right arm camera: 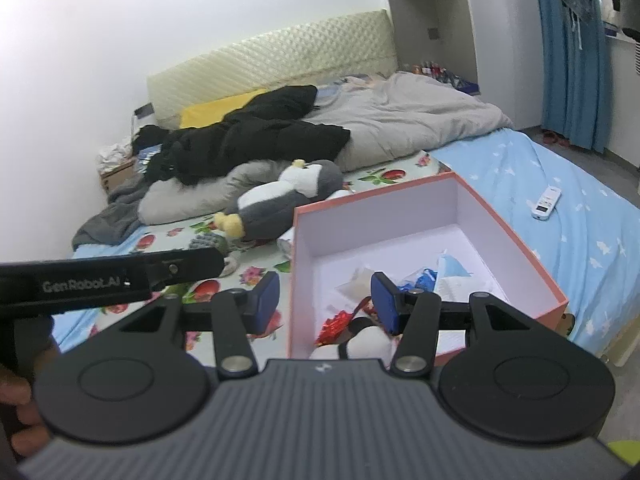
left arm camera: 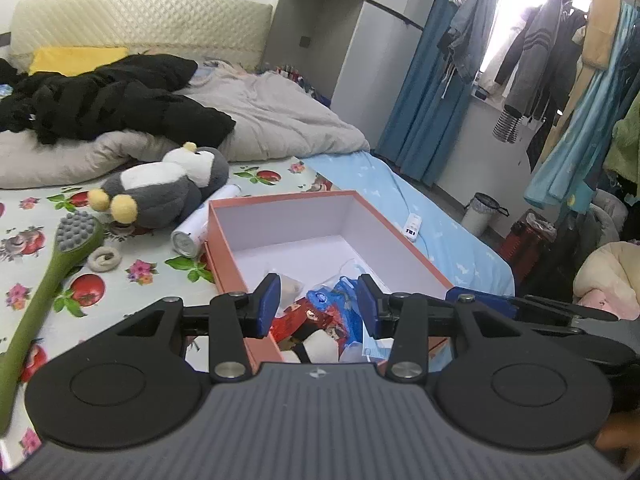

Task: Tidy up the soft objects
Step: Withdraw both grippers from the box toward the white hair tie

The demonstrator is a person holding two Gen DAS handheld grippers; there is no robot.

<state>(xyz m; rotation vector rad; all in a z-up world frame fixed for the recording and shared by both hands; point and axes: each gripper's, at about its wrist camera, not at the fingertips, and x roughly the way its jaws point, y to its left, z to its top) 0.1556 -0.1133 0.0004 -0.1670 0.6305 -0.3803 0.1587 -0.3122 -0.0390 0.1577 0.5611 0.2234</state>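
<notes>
A grey and white penguin plush [left arm camera: 168,188] [right arm camera: 288,196] lies on the flowered sheet, left of an orange box [left arm camera: 224,256] [right arm camera: 520,248] with a white inside. Its near end holds a white soft toy [left arm camera: 320,346] [right arm camera: 370,342], a red packet [left arm camera: 316,316], a blue bag [left arm camera: 344,292] and a face mask [right arm camera: 452,266]. My left gripper [left arm camera: 318,306] hangs open above the box's near end with nothing between its blue pads. My right gripper [right arm camera: 326,300] is open and empty too, over the box's near left corner. The two grippers are side by side.
A green massage brush [left arm camera: 52,276], a pale ring [left arm camera: 105,260] and a white canister [left arm camera: 196,232] lie left of the box. Black clothes [left arm camera: 112,108] and a grey duvet [right arm camera: 400,120] fill the bed's far part. A remote [right arm camera: 546,202] lies on the blue sheet. Right of the bed, a bin [left arm camera: 482,212].
</notes>
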